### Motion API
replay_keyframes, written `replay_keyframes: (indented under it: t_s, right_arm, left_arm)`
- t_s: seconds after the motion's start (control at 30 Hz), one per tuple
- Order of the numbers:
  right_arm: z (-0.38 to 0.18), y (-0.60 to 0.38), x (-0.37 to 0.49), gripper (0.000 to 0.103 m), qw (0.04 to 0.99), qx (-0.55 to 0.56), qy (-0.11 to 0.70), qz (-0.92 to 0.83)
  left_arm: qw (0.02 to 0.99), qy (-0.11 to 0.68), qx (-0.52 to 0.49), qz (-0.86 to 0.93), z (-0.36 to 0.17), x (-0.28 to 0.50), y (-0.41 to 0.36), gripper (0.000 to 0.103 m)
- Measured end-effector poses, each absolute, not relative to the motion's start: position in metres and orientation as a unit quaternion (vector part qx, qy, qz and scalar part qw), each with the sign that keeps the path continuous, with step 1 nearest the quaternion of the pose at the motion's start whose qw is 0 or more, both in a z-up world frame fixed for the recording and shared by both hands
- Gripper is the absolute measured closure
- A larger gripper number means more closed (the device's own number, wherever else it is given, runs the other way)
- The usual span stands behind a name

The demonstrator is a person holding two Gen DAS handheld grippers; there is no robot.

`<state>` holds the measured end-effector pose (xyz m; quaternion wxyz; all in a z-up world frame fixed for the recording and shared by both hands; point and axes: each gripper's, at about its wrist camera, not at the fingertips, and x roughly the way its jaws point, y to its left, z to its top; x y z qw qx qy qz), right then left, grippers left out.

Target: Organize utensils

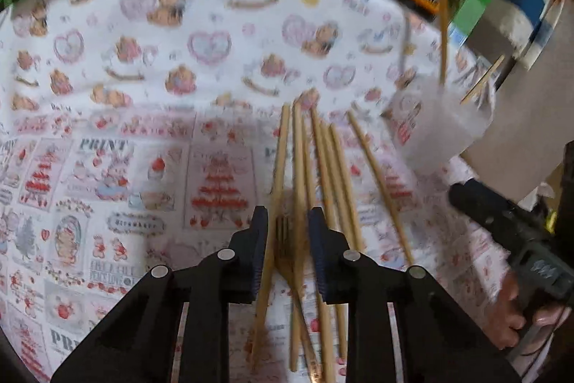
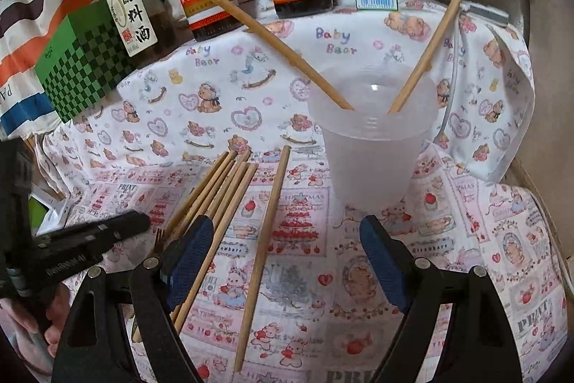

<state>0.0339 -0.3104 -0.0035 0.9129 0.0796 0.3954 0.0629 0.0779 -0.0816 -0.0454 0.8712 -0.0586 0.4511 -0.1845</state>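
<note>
Left wrist view: the left gripper (image 1: 287, 232) has narrowed its jaws around two pale wooden chopsticks (image 1: 297, 167) of a loose bundle on the cartoon-print tablecloth (image 1: 143, 60); whether the pads press them is unclear. A wooden fork (image 1: 283, 239) lies there too. The right gripper (image 2: 287, 261) stands wide open, empty, over a lone chopstick (image 2: 265, 239). Near the cloth's far right corner, a translucent plastic cup (image 2: 369, 146) holds two chopsticks.

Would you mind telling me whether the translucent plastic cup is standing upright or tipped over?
Upright. The translucent plastic cup stands on its base on the patterned cloth, its mouth facing up, with two chopsticks leaning inside.
</note>
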Motion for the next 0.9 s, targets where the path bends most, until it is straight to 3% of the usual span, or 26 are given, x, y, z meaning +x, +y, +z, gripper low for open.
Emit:
replay_keyframes:
  t_s: [0.23,0.27,0.33,0.6,0.77,0.9]
  right_arm:
    - [-0.004,-0.308,0.033,0.018,0.910,0.078,0.401,0.069]
    - [-0.003,-0.308,0.033,0.018,0.910,0.076,0.401,0.069]
    - [-0.004,-0.309,0.034,0.018,0.909,0.078,0.402,0.069]
    - [-0.007,-0.311,0.036,0.018,0.907,0.077,0.409,0.066]
    - [-0.007,-0.311,0.037,0.018,0.906,0.078,0.411,0.066]
    - [-0.007,-0.312,0.037,0.018,0.905,0.070,0.415,0.062]
  left_arm:
    - [0.872,0.455,-0.028,-0.178,-0.055,0.080,-0.093,0.082]
    - [0.873,0.454,-0.021,-0.178,-0.055,0.080,-0.095,0.095]
    - [0.874,0.450,-0.027,-0.179,-0.054,0.078,-0.095,0.101]
    - [0.882,0.431,-0.047,-0.183,-0.036,0.067,-0.080,0.102]
    - [0.896,0.430,0.010,-0.112,-0.035,0.066,-0.070,0.102]
    - [0.881,0.466,0.011,-0.079,-0.048,0.078,-0.055,0.102]
